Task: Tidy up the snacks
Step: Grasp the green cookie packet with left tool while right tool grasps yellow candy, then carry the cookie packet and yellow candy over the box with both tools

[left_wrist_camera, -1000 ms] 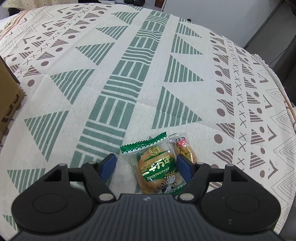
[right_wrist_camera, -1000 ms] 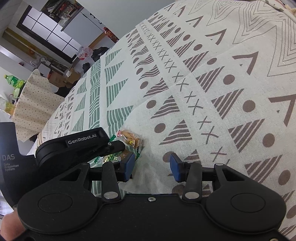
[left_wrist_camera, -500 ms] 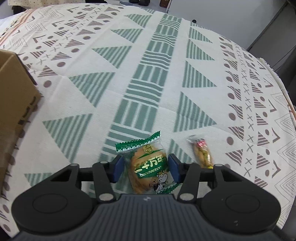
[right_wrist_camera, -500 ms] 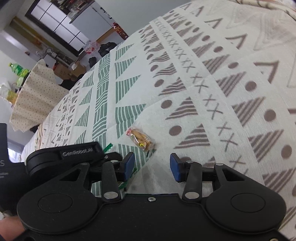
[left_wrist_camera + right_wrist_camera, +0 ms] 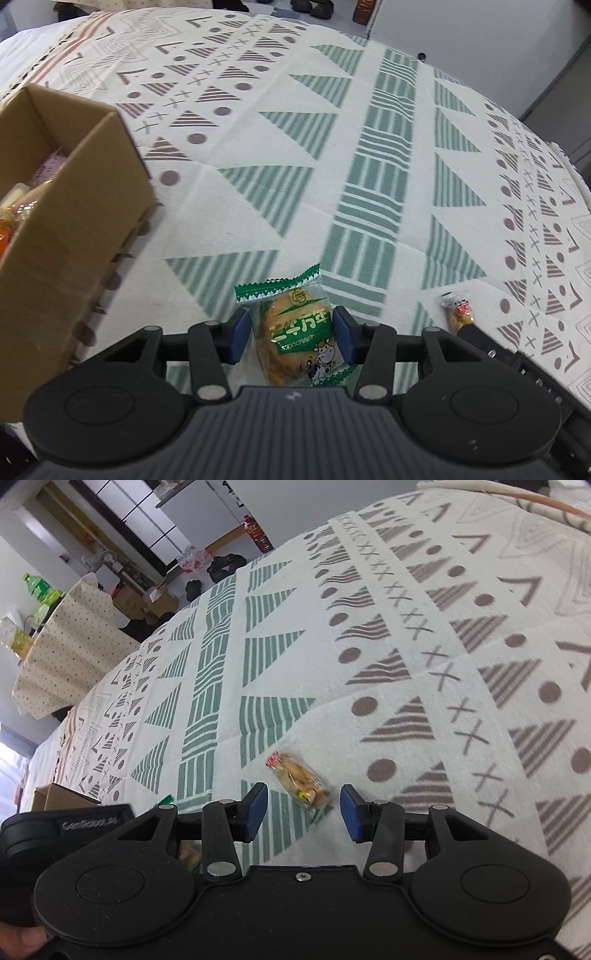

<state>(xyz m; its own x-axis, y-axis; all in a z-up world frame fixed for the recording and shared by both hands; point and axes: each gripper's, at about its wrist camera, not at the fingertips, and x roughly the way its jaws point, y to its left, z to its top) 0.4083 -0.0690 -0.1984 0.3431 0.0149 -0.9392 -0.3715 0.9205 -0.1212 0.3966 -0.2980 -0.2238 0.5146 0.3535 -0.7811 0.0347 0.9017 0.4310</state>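
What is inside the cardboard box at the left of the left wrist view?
The cardboard box is open-topped. Inside, a few wrapped items show: something pale purple, something yellowish, and an orange bit at the frame edge. Its near wall and the frame edge hide the rest.

Glossy plastic snack pack [image 5: 295, 332]; matt woven tablecloth [image 5: 369, 147].

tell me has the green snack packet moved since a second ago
Yes. The green snack packet, between the closing left tool, has been carried away from the small snack, toward the cardboard box.
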